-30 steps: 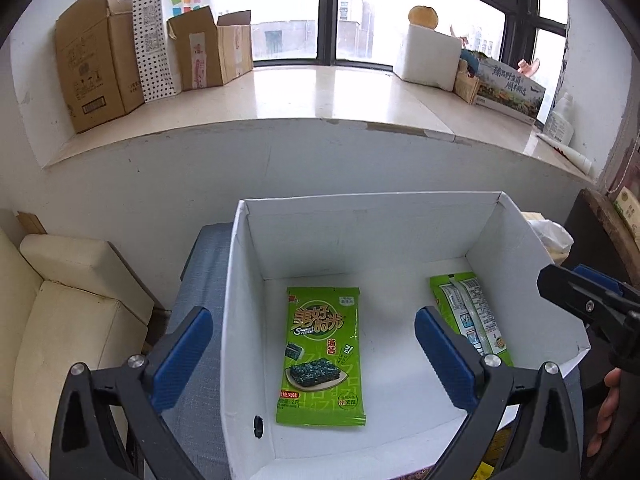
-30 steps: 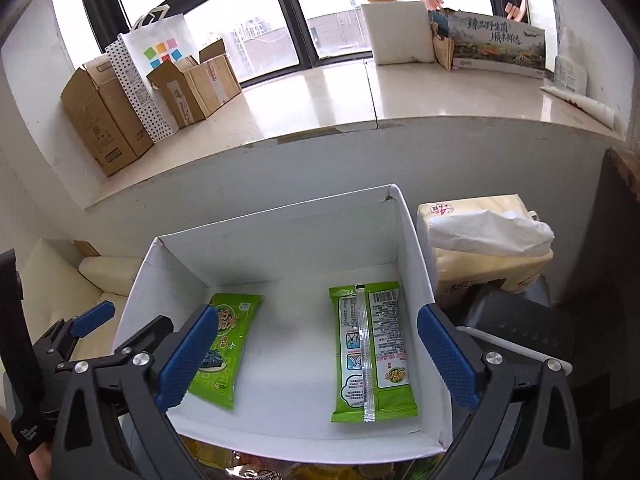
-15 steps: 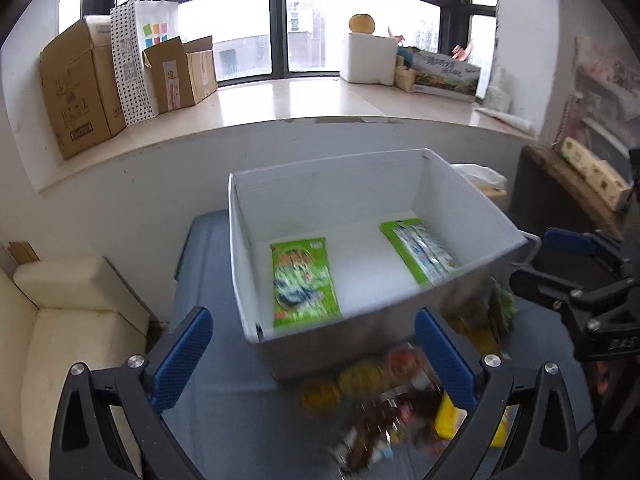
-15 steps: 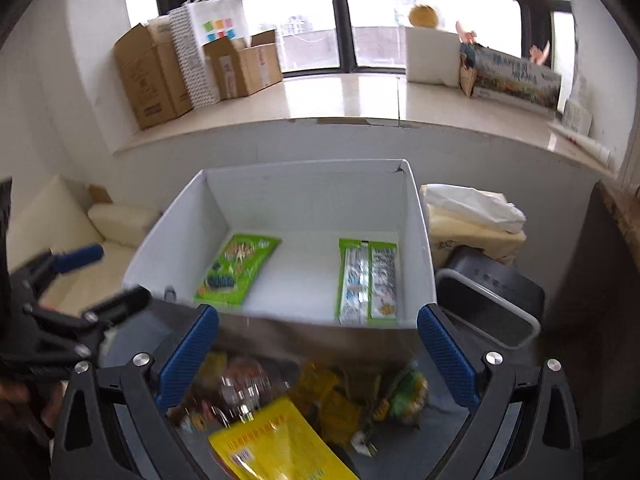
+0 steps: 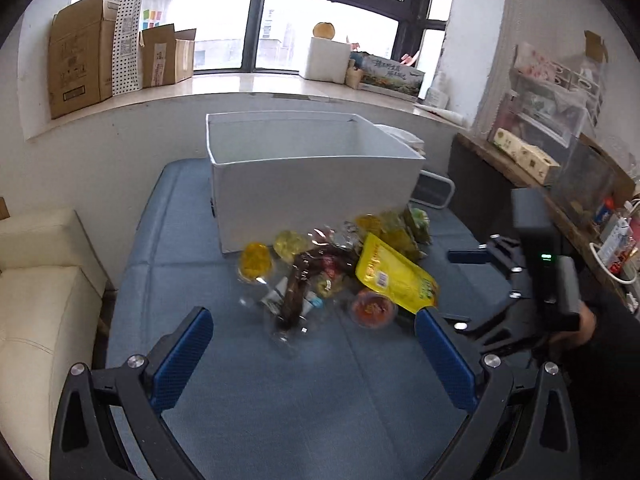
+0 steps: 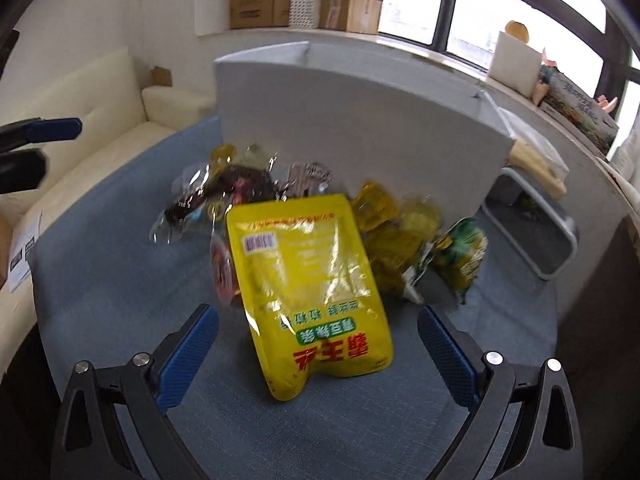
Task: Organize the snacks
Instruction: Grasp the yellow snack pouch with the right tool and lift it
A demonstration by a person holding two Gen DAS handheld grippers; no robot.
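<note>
Both jaws spread wide, empty. Right gripper (image 6: pixel 318 346) lines up on yellow pouch (image 6: pixel 308 280), likely next pick. Snack pile (image 5: pixel 336 268) sits on blue surface (image 5: pixel 280 392) before white box (image 5: pixel 312 184).

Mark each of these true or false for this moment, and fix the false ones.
1. The right gripper is shut on the yellow pouch. False: its jaws stand wide open, with the pouch lying between them.
2. The snack pile lies in front of the white box. True.
3. The left gripper is open and holds nothing. True.
4. The yellow pouch is inside the white box. False: it lies outside on the blue surface.
</note>
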